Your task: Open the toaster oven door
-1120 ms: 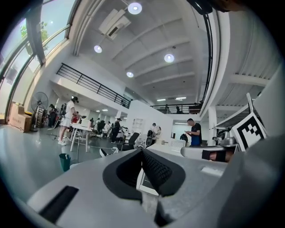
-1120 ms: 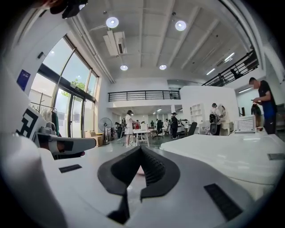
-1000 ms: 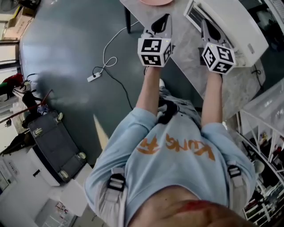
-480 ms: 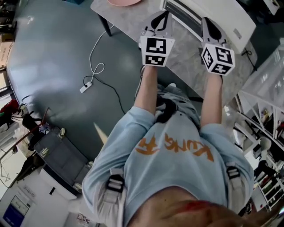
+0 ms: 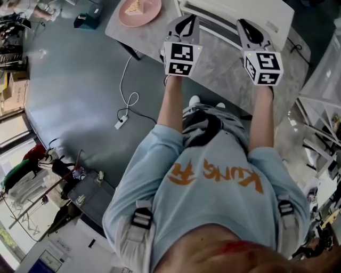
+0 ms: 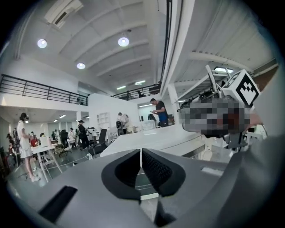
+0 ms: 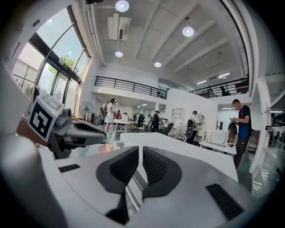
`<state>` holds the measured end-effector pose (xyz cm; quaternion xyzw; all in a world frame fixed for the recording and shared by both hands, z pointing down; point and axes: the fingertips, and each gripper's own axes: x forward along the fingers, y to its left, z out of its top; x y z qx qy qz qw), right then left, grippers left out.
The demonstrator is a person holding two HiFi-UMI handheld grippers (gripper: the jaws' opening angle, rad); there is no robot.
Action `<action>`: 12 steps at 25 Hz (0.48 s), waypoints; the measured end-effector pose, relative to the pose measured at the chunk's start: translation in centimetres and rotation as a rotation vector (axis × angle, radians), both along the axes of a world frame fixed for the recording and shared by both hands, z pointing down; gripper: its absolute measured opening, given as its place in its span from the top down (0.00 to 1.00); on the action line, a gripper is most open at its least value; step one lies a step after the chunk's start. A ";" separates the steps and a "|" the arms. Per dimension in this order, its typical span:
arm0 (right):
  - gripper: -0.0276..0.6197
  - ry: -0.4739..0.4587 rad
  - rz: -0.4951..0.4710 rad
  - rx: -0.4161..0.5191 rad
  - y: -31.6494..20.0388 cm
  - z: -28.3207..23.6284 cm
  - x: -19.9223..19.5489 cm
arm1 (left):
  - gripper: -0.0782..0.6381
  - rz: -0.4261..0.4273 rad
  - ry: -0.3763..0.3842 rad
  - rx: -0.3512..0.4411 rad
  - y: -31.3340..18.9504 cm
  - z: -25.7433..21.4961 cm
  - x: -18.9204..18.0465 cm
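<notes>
The white toaster oven point(image 5: 234, 15) stands at the far side of the grey table point(image 5: 224, 66), its glass door facing me. My left gripper point(image 5: 184, 24) hovers over the table just short of the oven's left part, shut with nothing in it. In the left gripper view the left gripper's point(image 6: 141, 153) pads meet, with the oven's white top point(image 6: 151, 139) beyond. My right gripper point(image 5: 248, 26) hangs before the oven's right part. In the right gripper view the right gripper point(image 7: 140, 153) shows a slim gap; its jaws are opening with nothing between them, above the oven point(image 7: 187, 156).
A pink plate point(image 5: 139, 10) with a bit of food sits on the table's left end. A white cable with a plug strip point(image 5: 123, 120) lies on the grey floor. A wire shelf rack point(image 5: 319, 122) stands at the right. People and desks fill the hall behind.
The head view has swung: the oven now lies straight ahead of both grippers and the pink plate shows fully. Both grippers stay side by side over the table.
</notes>
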<state>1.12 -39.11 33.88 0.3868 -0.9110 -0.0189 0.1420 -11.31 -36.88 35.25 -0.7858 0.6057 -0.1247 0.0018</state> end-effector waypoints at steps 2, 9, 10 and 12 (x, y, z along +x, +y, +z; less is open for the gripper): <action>0.89 0.016 -0.009 -0.005 -0.2 0.1 -0.5 | 0.89 0.069 -0.042 -0.011 -0.4 0.3 0.7; 0.78 0.191 -0.111 -0.033 0.7 1.8 -3.0 | 0.84 0.316 -0.266 -0.043 -1.7 1.7 2.2; 0.77 0.217 -0.124 -0.044 0.8 2.3 -3.1 | 0.78 0.362 -0.328 -0.054 -1.6 2.3 2.5; 0.76 0.266 -0.141 -0.066 1.0 3.2 -3.0 | 0.71 0.452 -0.452 -0.084 -1.6 3.6 3.3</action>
